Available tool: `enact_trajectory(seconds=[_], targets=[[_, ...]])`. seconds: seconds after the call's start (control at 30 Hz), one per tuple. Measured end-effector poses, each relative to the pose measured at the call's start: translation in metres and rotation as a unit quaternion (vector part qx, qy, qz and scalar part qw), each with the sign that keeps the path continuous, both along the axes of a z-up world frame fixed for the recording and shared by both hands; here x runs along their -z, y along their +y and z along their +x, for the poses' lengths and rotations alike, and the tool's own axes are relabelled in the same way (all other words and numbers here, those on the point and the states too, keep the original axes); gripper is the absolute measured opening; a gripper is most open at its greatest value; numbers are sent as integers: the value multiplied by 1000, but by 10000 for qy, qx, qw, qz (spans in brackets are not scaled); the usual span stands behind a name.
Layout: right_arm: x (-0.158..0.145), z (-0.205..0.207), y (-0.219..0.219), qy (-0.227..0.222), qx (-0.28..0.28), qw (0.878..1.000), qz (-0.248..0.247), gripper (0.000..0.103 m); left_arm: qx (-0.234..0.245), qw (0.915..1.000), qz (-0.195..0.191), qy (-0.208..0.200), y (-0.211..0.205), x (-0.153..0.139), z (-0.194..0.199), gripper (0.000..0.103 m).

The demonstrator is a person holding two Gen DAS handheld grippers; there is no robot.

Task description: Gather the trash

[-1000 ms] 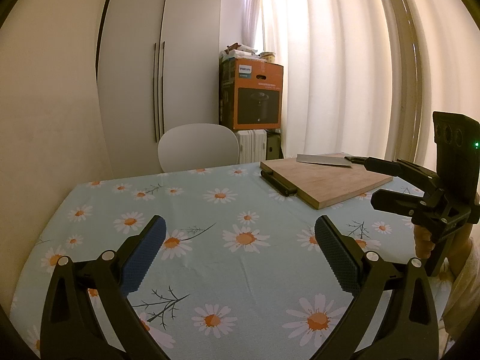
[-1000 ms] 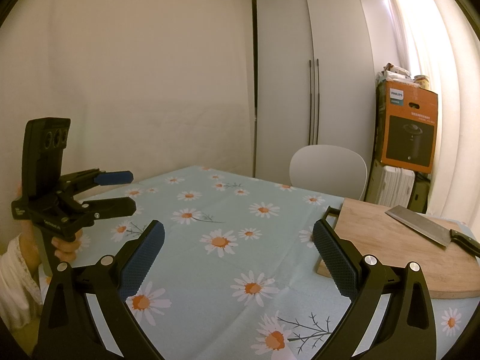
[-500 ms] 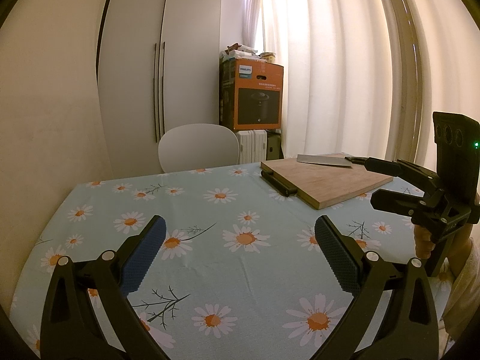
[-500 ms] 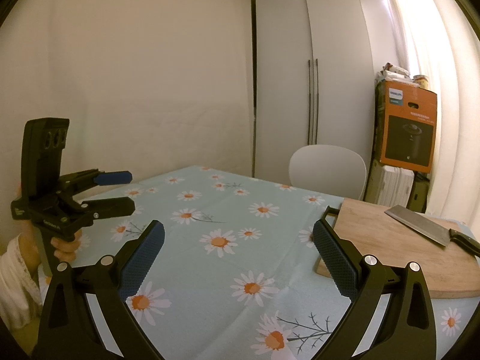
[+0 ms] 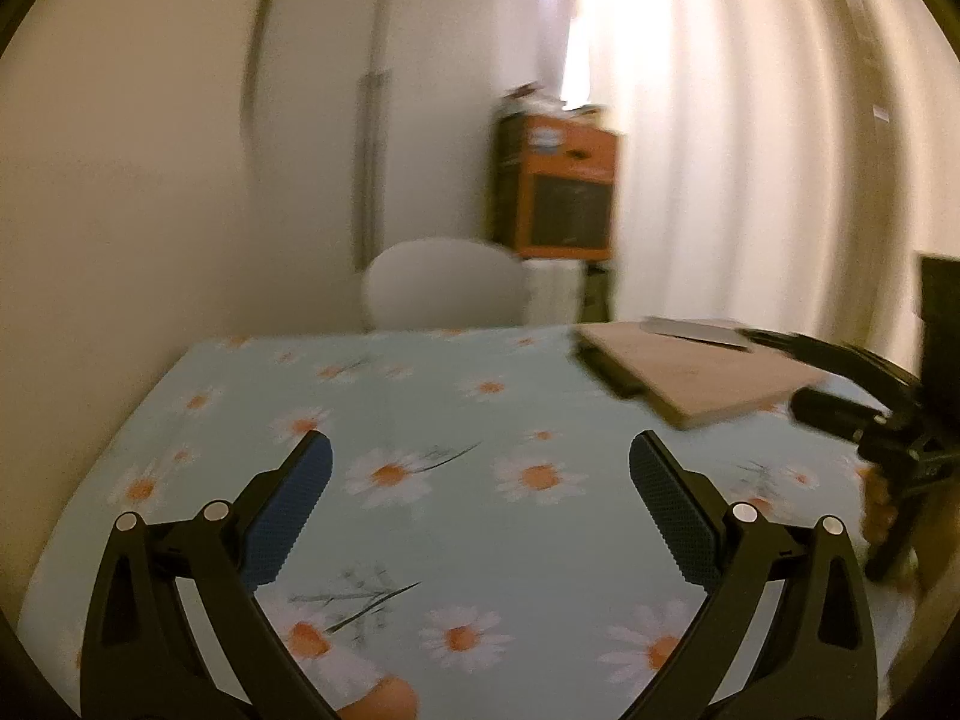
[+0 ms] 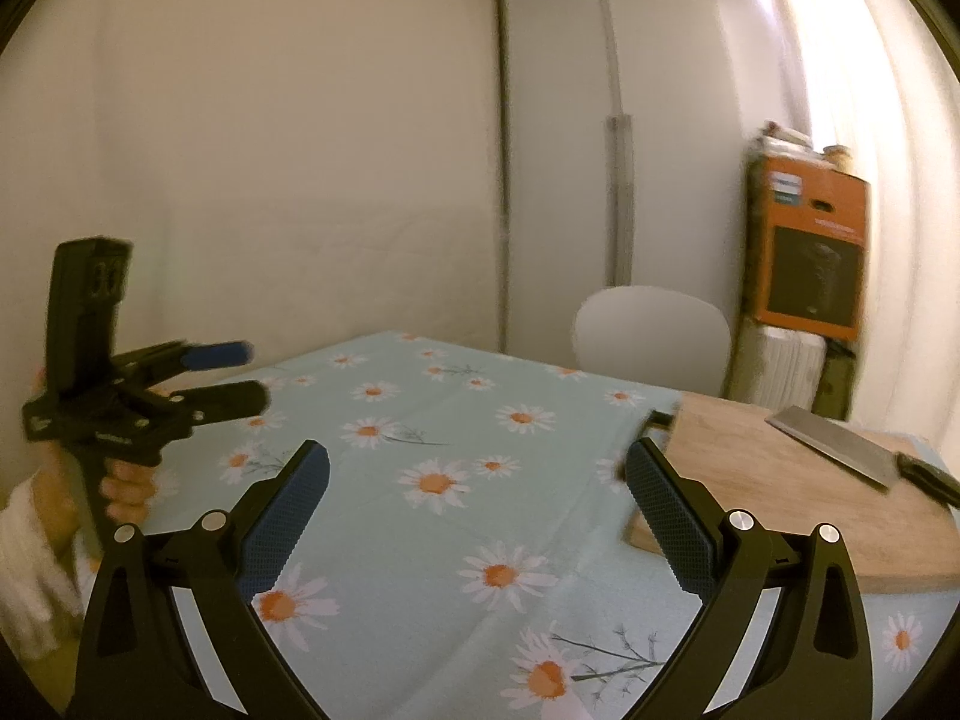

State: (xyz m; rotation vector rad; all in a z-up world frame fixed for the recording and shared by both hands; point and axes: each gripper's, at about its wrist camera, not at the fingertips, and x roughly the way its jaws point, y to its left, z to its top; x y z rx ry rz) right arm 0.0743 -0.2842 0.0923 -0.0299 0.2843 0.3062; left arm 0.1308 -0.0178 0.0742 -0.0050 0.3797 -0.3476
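Observation:
No trash shows in either view. In the blurred left wrist view, my left gripper (image 5: pixel 480 480) is open above the daisy tablecloth (image 5: pixel 456 546) with nothing between its blue pads. My right gripper (image 5: pixel 780 372) juts in from the right edge, near the wooden cutting board (image 5: pixel 690 378). Seen from the right wrist view, the right gripper (image 6: pixel 477 468) is open and empty over the tablecloth (image 6: pixel 432 540). The left gripper (image 6: pixel 249 375) is held by a hand at the far left, its fingers apart.
A cleaver (image 6: pixel 840 450) lies on the cutting board (image 6: pixel 750 498) at the table's right side. Behind the table are a white chair (image 6: pixel 651 330), an orange box (image 6: pixel 807 246) on a radiator, white wardrobe doors (image 6: pixel 558 180) and curtains (image 5: pixel 750 150). A wall runs along the table's left.
The left wrist view has swung slightly left and gone blurry, so the scene has shifted right. The right view has barely moved. Both grippers stay open and empty.

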Motion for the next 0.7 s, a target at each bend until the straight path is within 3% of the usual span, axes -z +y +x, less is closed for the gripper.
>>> enact_trajectory(seconds=[0.03, 0.1, 0.17, 0.2, 0.23, 0.33, 0.43, 0.47, 0.57, 0.7], targets=[[2, 9, -9, 236, 732, 9970, 15, 95, -210, 9996, -29, 183, 5, 2, 6, 97], [6, 20, -25, 665, 1638, 9842, -100, 95, -721, 9948, 157, 697, 18, 8, 23, 97], [14, 32, -51, 1267, 2704, 9542, -163, 95, -1218, 9850, 469, 1130, 33, 16, 38, 97], [21, 37, -72, 1660, 3372, 9266, -98, 95, -1504, 9779, 535, 1350, 45, 20, 44, 97], [26, 39, -89, 1910, 3652, 9111, 58, 95, -1663, 9727, 571, 1514, 53, 24, 49, 97], [41, 46, -125, 2540, 3987, 8803, 390, 95, -2081, 9565, 714, 1916, 81, 34, 63, 97], [55, 49, -149, 2957, 4775, 8268, 304, 95, -2288, 9462, 663, 2192, 99, 41, 68, 97], [57, 49, -156, 3025, 4927, 8150, 384, 95, -2270, 9447, 572, 2295, 102, 43, 69, 97], [62, 43, -166, 3060, 4743, 8213, 827, 97, -2277, 9377, 349, 2602, 109, 50, 72, 97], [63, 41, -164, 3066, 4763, 8202, 804, 97, -2400, 9305, 588, 2704, 106, 53, 74, 98]])
